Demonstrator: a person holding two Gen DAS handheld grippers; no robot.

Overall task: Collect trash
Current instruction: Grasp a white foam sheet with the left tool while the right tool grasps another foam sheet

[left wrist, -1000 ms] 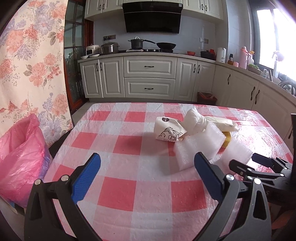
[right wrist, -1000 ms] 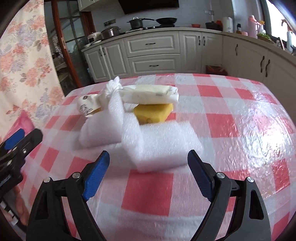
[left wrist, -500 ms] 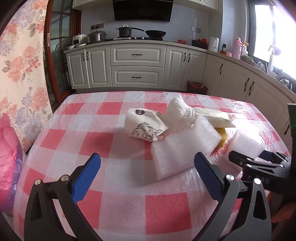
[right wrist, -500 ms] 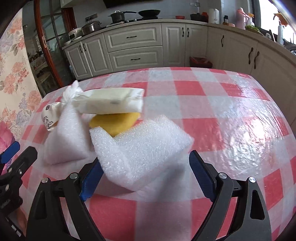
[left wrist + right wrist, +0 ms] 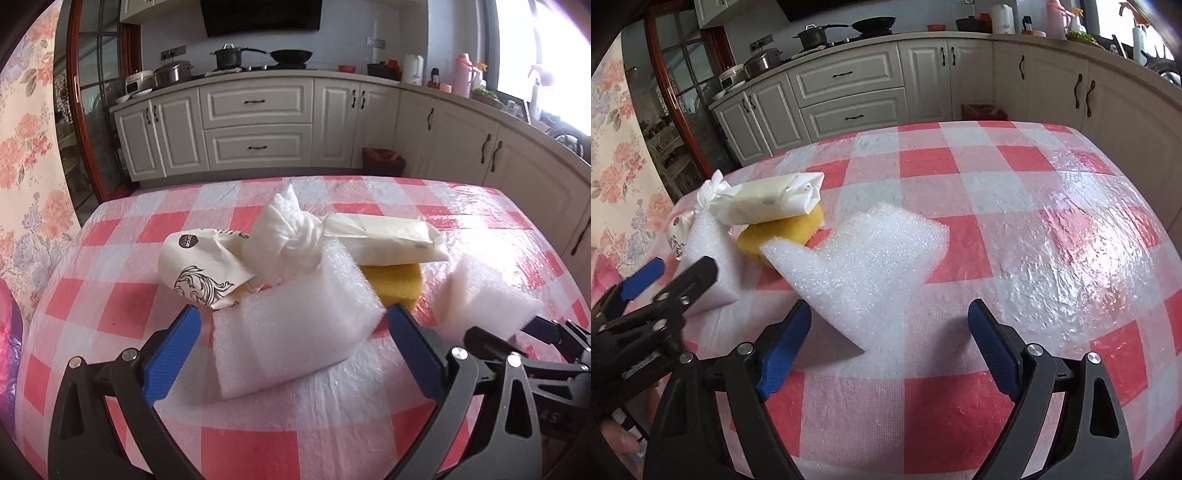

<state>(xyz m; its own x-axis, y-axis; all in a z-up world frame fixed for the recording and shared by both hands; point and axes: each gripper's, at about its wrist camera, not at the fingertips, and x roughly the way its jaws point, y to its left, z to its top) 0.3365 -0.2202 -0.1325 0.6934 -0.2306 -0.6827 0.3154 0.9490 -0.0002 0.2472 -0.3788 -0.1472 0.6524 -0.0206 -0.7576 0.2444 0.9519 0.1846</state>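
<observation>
Nothing was collected yet: both grippers, left gripper [image 5: 293, 338] and right gripper [image 5: 889, 323], hovered with jaws released over white foam sheets [image 5: 295, 328] mid-bench.

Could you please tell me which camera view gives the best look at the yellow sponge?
The right wrist view: the yellow sponge shows its rounded top and front, with only the white packet resting on it. In the left wrist view, the sponge is mostly hidden behind a foam piece and beneath the packet.
</observation>
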